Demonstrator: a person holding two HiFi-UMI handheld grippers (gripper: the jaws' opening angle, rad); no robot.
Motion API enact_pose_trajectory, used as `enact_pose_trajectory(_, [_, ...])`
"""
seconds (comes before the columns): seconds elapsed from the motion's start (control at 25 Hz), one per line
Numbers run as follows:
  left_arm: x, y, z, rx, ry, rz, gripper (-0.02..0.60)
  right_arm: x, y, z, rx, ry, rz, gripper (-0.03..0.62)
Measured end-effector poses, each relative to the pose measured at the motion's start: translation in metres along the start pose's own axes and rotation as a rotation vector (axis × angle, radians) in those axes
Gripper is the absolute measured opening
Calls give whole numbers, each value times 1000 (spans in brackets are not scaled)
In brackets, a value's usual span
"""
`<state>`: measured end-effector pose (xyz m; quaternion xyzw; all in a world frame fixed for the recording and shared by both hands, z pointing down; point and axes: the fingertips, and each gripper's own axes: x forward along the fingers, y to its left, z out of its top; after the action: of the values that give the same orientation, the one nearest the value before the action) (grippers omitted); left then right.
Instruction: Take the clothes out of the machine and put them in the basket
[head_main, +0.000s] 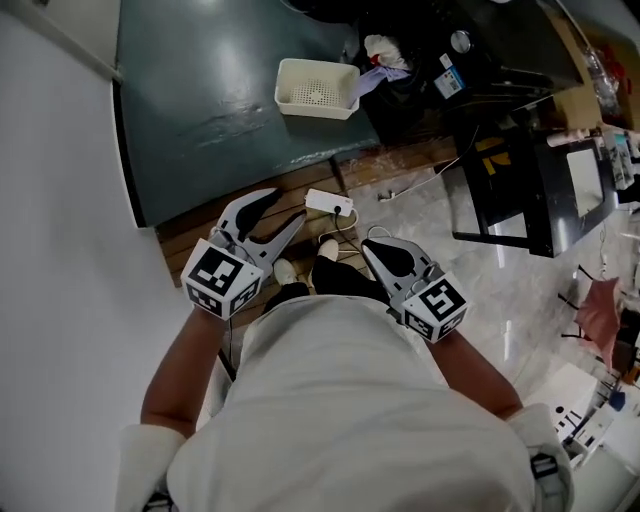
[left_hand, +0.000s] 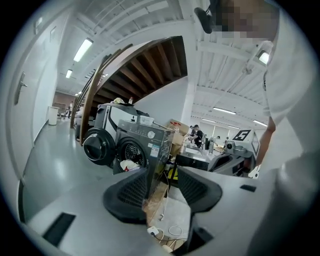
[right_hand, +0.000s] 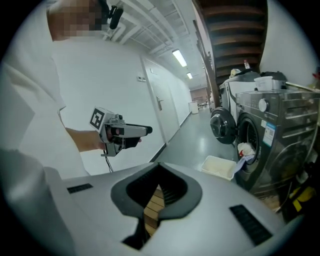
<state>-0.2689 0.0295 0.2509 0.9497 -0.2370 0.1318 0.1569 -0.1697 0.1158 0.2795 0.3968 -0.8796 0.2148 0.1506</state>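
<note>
A dark front-loading washing machine (left_hand: 141, 142) stands with its round door (left_hand: 97, 146) swung open. White and pale clothes (left_hand: 129, 164) spill from the drum mouth, and I see the same clothes (head_main: 384, 52) in the head view. On the dark floor beside the machine is an empty cream basket (head_main: 318, 87), also shown as the basket (right_hand: 218, 166) in the right gripper view. My left gripper (head_main: 290, 203) is held near my waist, open and empty. My right gripper (head_main: 368, 246) hangs beside it, its tips meeting with nothing between them. Both are well short of the machine.
A white power strip (head_main: 328, 203) with a coiled cable lies on the wooden strip by my feet. A black frame stand (head_main: 500, 190) stands at the right on the glossy floor. A white wall runs along the left. Cluttered benches fill the far right.
</note>
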Motion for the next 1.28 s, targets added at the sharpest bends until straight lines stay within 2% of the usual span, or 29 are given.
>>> enact_pose_trajectory(0.24, [65,-6,23,60,37,-53,187,-21,-46,7,26,-55,-53,3])
enact_pose_trajectory(0.44, [112,-11,34,112,81,-49,187,-37,-82,5,54,-99,-55,3])
enact_pose_trajectory(0.56, [139,-14,46,130,78,-42,187,-45,-103,-1,51,-110,-52,3])
enact_pose_trajectory(0.8, [179,-21,66,165,102,-46,207,-63,-118,-7,75,-149,-73,3])
enact_pose_trajectory(1.04, [234,-3,67,177,135,-83,230,-64,-139,-18,141,-157,-113,3])
enact_pose_trajectory(1.28, [295,35,57,203,166,-106,261,-50,-157,-14,144,-131,-150,3])
